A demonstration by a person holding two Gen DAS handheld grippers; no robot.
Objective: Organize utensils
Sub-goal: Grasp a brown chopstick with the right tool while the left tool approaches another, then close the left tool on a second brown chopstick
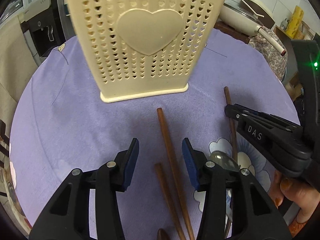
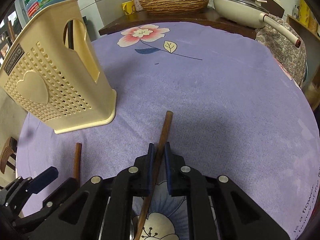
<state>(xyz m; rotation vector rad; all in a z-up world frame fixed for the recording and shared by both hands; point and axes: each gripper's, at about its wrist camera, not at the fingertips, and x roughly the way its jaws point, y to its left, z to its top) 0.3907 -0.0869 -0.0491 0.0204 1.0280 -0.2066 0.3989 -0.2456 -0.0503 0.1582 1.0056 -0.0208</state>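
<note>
A cream perforated utensil holder (image 1: 144, 46) with a heart on its front stands upright on the purple cloth; it also shows at the left of the right wrist view (image 2: 56, 84). My left gripper (image 1: 160, 148) is open, with two brown wooden handles (image 1: 170, 156) lying between its fingers on the cloth. A metal spoon (image 1: 224, 161) lies beside its right finger. My right gripper (image 2: 159, 146) is shut on a third brown wooden handle (image 2: 165, 128), which points forward and away; in the left wrist view this gripper (image 1: 230, 110) shows at the right.
The round table is covered by a purple flowered cloth (image 2: 220, 100). Behind it stand a woven basket (image 2: 174, 0), a cream pan with a lid (image 2: 244, 6) and yellow items. A water dispenser (image 1: 43, 34) stands at the far left.
</note>
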